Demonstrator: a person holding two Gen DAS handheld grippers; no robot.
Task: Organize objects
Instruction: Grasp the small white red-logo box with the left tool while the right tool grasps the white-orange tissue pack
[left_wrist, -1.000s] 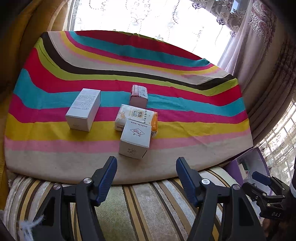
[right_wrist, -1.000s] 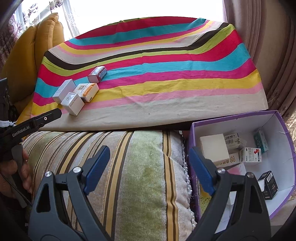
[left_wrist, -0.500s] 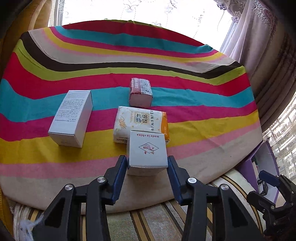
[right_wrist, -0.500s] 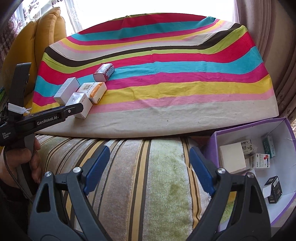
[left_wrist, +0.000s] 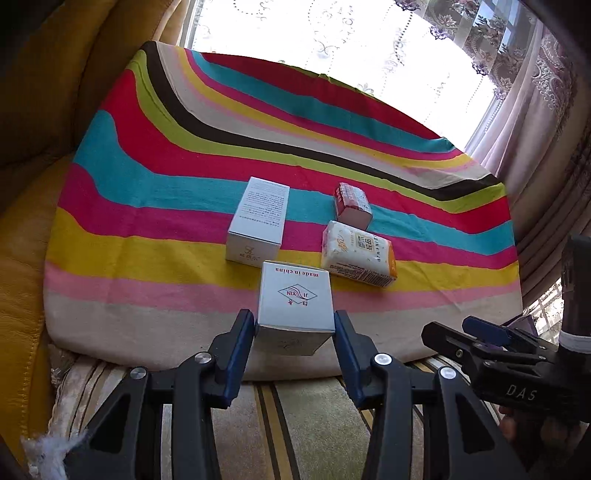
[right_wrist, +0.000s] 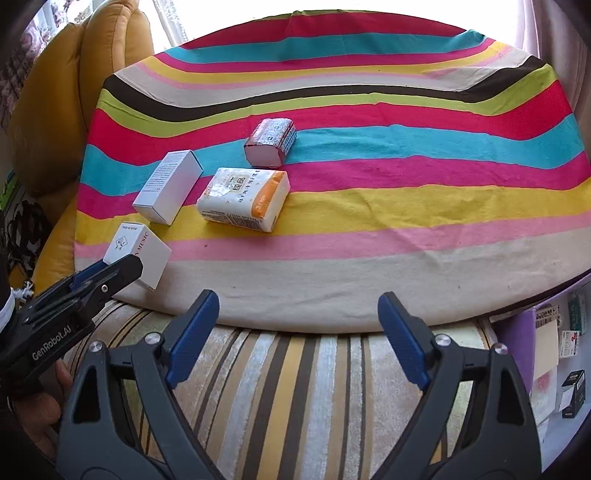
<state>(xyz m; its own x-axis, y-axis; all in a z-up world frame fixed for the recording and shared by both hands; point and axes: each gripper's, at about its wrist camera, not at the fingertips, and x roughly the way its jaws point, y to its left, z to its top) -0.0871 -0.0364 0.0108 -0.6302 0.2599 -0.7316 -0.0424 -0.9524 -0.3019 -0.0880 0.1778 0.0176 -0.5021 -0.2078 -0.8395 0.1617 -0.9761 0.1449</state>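
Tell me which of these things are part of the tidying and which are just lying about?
Part of the job:
- small white box, between the left gripper fingers
- long white box
- tissue pack
- red packet
- purple box holding other items

Just lying about:
- striped cloth
- yellow cushion
- curtains

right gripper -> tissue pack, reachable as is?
Probably yes. The right gripper is open, and only bare striped cloth lies between it and the tissue pack. The left gripper, holding the small box, sits off to the side.
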